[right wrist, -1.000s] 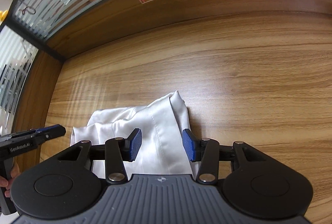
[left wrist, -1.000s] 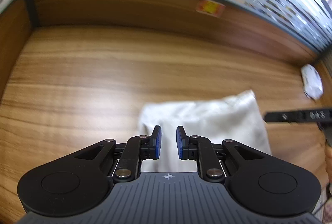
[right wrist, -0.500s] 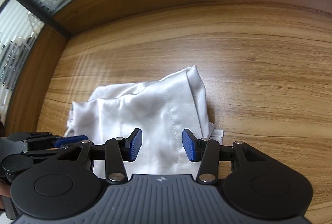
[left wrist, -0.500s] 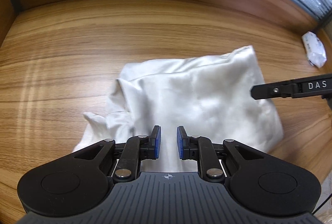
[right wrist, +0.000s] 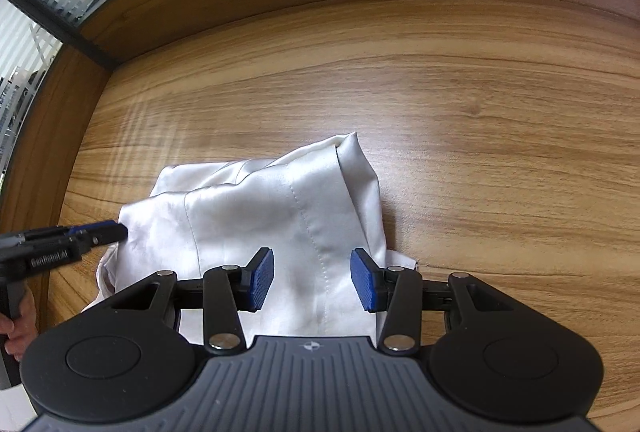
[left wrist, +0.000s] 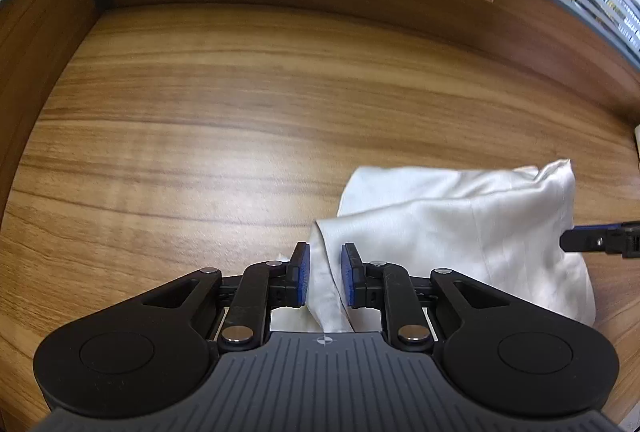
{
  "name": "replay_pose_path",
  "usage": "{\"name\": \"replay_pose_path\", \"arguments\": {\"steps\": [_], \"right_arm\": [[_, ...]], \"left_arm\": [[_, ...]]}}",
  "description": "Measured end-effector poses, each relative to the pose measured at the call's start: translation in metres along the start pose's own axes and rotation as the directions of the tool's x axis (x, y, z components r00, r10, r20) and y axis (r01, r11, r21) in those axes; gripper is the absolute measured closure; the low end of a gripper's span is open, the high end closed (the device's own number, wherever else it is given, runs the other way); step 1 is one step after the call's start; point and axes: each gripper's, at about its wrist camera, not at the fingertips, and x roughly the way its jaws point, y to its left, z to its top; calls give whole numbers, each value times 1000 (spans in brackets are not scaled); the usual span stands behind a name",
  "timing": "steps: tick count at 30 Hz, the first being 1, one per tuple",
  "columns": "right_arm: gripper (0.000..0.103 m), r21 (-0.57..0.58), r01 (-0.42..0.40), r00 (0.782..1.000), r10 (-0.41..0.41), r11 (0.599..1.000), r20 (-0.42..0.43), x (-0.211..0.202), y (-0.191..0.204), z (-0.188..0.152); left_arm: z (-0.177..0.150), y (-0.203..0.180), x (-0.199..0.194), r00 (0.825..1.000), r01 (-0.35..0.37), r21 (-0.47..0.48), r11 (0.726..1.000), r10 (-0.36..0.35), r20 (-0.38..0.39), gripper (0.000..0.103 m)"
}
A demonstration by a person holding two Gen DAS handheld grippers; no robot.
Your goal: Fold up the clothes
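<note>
White garment (left wrist: 460,228) lay bunched on your wooden table (left wrist: 240,119); your left gripper (left wrist: 325,275) and right gripper (right wrist: 312,280) both hovered unclenched over it, at six o'clock.

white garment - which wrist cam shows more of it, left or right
The right wrist view: the white garment sits mid-frame with its seams, far corner and both side edges visible. In the left wrist view the white garment is pushed to the right, and only its left edge lies between the left gripper pads.
</note>
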Motion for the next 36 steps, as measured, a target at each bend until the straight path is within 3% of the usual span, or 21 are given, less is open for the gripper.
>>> {"name": "replay_pose_path", "arguments": {"steps": [11, 21, 27, 31, 36], "right_arm": [[54, -22, 30, 998, -29, 999, 54, -32, 13, -13], [49, -22, 46, 994, -43, 999, 100, -62, 21, -40], [39, -147, 80, 991, -62, 986, 122, -72, 39, -64], [38, -238, 88, 993, -66, 967, 99, -67, 58, -82], [38, -270, 74, 996, -61, 960, 57, -54, 71, -97]], "left_arm": [[-13, -13, -31, 999, 14, 9, 1000, -15, 32, 70], [-49, -13, -53, 1000, 8, 2, 1000, -8, 29, 56], [-76, -2, -62, 1000, -17, -20, 1000, 18, 9, 55], [-93, 3, -66, 1000, -31, -35, 999, 31, -8, 55], [-119, 6, -70, 998, -61, -23, 998, 60, -22, 54]]}}
